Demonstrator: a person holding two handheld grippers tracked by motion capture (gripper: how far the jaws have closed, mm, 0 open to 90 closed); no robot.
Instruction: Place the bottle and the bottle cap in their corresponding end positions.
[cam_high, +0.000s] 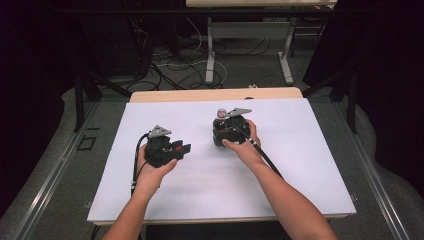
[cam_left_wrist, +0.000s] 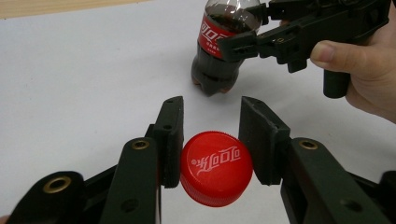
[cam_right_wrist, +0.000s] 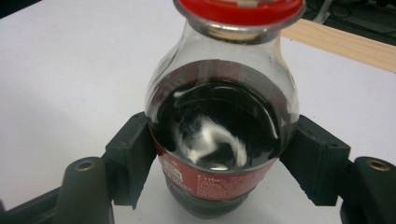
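left gripper (cam_left_wrist: 211, 140): fingers pinching red cap (cam_left_wrist: 216, 167) | right gripper (cam_right_wrist: 219, 158): fingers clamping cola bottle (cam_right_wrist: 219, 135) | white desk (cam_high: 200, 185)

Red bottle cap (cam_left_wrist: 216, 167), near centre of the left gripper view: white brand script across its top, in Chinese-style Coca-Cola lettering, tilted and seen upside down.

Cola bottle (cam_left_wrist: 218, 46), far centre of the same view: red label band with the same white script running vertically.

Same bottle in the right gripper view (cam_right_wrist: 219, 126): the red label wraps the lower body. White print there starts with "Coke"; the lines of smaller print beside and under it are too blurred to read.

High view: no lettering can be made out on the bottle (cam_high: 221, 116); it is too small.
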